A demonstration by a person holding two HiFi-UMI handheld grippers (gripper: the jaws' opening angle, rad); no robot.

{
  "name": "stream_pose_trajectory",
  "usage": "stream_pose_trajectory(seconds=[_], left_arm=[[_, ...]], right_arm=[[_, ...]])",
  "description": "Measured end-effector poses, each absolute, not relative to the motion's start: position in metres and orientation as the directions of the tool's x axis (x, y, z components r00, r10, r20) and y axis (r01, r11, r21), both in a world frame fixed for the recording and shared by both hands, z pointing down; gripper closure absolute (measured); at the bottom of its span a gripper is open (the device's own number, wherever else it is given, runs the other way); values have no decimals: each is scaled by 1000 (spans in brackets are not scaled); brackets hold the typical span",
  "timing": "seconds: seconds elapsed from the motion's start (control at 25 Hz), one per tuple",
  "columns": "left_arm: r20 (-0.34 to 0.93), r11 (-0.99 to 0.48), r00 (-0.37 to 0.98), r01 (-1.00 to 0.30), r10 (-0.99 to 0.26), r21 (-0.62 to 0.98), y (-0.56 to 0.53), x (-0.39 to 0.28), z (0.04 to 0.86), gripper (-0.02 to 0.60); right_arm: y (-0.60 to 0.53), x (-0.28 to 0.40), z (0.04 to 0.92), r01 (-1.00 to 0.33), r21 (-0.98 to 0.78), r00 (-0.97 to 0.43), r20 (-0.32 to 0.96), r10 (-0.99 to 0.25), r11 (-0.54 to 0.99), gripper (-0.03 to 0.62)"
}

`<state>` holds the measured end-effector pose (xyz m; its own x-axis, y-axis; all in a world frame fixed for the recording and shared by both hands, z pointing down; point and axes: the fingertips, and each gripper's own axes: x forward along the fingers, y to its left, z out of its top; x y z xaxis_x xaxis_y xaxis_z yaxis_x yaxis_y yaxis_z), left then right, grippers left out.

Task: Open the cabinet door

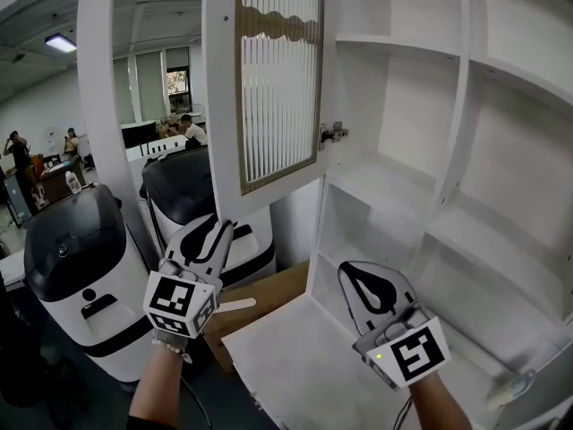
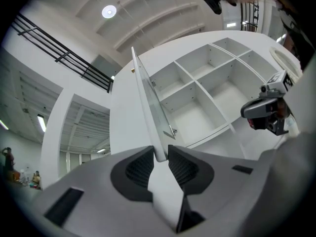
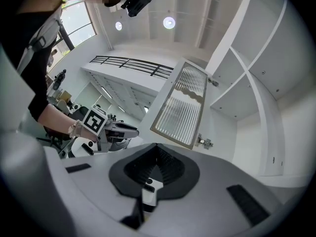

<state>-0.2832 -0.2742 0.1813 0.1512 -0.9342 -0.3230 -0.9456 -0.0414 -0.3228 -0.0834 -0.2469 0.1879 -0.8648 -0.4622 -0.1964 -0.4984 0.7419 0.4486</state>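
Observation:
The white cabinet [image 1: 466,150] has a door [image 1: 277,79] with a ribbed glass panel, swung wide open to the left on its hinge [image 1: 333,133]. My left gripper [image 1: 218,227] sits at the door's lower free corner. In the left gripper view the door's thin edge [image 2: 148,107] runs down between the pads, and the left gripper [image 2: 160,154] is shut on it. My right gripper [image 1: 363,276] hangs in front of the lowest open compartment, shut with nothing in it, its pads meeting in the right gripper view [image 3: 157,149]. The door [image 3: 180,107] shows there too.
Bare white shelves [image 1: 403,177] fill the cabinet. Two black-and-white machines [image 1: 72,249] [image 1: 179,186] stand left of the door, close behind my left hand. A wooden board [image 1: 269,294] lies below the door. People [image 1: 18,150] stand far back on the left.

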Motion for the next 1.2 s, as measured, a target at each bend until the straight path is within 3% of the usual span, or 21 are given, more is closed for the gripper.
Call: stream_pose_trajectory(seconds=[0.32,0.84,1.2], left_arm=[[-311,-23,114,-959,-943,-283,-289,-323,182,492],[-318,34,73,-948,-945,-317,-297,-333,181,493],[-285,29,67,-947,-956,-319,-277,-317,205,580]], right_arm=[[-254,-90,192,-518,443,-852,-198,-484,731,591],[-265,-84,193,-537,439,-839,-193,-508,720,591],[-259,-79,205,-553,412,-829,-190,-525,724,591]])
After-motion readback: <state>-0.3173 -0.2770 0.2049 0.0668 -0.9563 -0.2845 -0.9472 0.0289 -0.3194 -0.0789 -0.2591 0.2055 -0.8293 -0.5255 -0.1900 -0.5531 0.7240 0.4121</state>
